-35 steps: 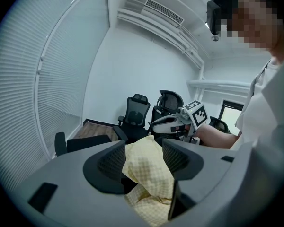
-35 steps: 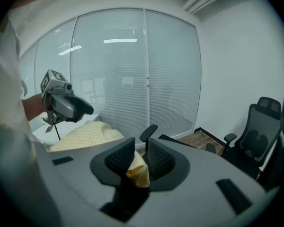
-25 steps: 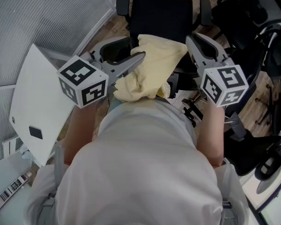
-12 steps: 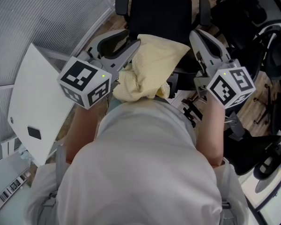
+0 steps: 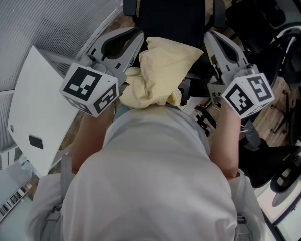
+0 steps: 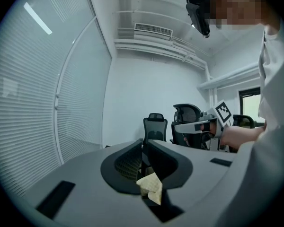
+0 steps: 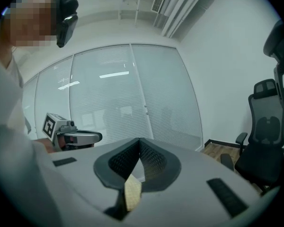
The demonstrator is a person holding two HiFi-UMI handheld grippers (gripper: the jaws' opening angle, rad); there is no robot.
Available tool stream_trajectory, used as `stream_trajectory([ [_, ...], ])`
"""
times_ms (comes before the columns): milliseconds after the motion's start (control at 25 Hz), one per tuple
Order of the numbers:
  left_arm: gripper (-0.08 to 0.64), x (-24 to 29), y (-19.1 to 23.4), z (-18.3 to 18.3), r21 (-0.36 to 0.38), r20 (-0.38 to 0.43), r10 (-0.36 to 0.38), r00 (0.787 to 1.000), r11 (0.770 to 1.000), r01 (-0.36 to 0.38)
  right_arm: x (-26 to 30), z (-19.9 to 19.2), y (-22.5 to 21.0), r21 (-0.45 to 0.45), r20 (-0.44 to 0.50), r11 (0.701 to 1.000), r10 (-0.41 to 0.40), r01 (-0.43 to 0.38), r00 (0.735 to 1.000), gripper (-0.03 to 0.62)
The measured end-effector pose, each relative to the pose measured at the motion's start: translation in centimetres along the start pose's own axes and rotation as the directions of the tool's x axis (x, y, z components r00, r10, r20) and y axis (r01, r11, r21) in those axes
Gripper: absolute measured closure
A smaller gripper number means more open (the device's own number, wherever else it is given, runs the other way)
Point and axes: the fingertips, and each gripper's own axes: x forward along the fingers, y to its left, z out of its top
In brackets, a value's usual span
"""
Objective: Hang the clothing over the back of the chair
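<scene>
A wood-plank floor (image 5: 114, 28) meets a curved glass wall hung with lowered blinds (image 5: 45, 14), and a white table (image 5: 37, 109) stands beside it. The walls (image 6: 142, 86) are plain white, with a ceiling vent (image 6: 153, 30). Spare black mesh office chairs (image 6: 155, 126) stand at the far side.

1. Head view: even, soft indoor light; sharp throughout, shadows faint
2. Both gripper views: fisheye bowing of straight lines, dark vignette at the corners
3. Right gripper view: light strips (image 7: 114, 74) mirrored in the glass wall (image 7: 151, 103); nearest surfaces slightly soft
</scene>
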Motion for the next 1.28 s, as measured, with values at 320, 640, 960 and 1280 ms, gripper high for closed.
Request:
stream_trajectory([
  [320, 0.541, -1.3, 0.3, 2.7, 0.047, 0.11, 0.058, 0.992, 0.997, -0.063, -1.2, 2.2, 0.7, -0.072, 0.115, 0.997, 0.01, -0.001, 0.993, 0.571],
  [640, 0.546, -2.4, 0.3, 4.3, 0.072, 0.178, 0.079, 0.981, 0.993, -0.093, -2.6, 4.0, 1.1, -0.106, 0.222, 0.994, 0.013, 0.011, 0.975, 0.571],
  [960, 0.546, -2.9, 0.6, 4.4, 0.069, 0.188, 0.083, 0.979, 0.993, -0.097, -3.2, 4.6, 2.3, -0.167, 0.264, 0.986, 0.03, 0.015, 0.964, 0.571],
  [1280, 0.546, -2.9, 0.5, 3.9, 0.064, 0.177, 0.082, 0.981, 0.993, -0.095, -3.3, 4.7, 2.3, -0.184, 0.271, 0.982, 0.019, 0.033, 0.962, 0.571],
])
